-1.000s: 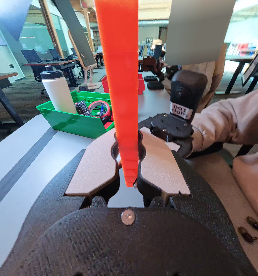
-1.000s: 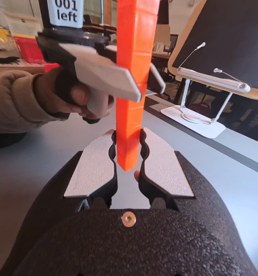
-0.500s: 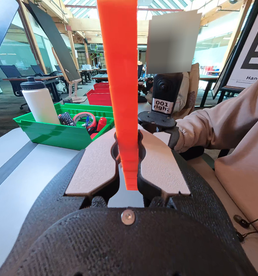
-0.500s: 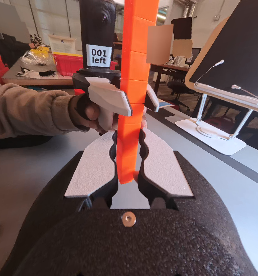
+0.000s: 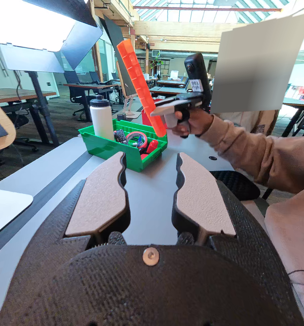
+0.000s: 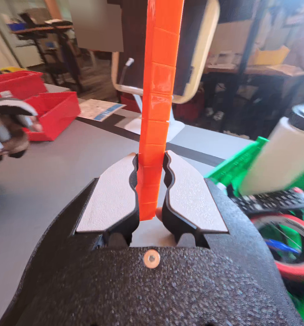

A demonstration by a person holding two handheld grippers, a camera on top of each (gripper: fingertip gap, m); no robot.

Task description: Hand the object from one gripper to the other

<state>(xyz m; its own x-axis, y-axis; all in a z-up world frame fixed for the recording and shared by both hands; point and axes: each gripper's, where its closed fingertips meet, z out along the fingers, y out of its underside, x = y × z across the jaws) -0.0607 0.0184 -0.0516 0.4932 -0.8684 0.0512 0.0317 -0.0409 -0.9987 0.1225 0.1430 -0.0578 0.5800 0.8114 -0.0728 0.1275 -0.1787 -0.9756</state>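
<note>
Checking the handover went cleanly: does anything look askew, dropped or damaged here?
Nothing stands out. The right gripper is shut on the orange block bar, which looks intact and leans only because the gripper tilts it. The left gripper is open and empty. The items in the green bin sit inside it.

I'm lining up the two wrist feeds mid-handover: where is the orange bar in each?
Left wrist view: the orange bar is upper centre, tilted, held near its lower end by the right tongs, above the green bin.
Right wrist view: it stands centre frame, clamped in that view's own tongs.
Shared landmark: the green bin, right edge here.
</note>
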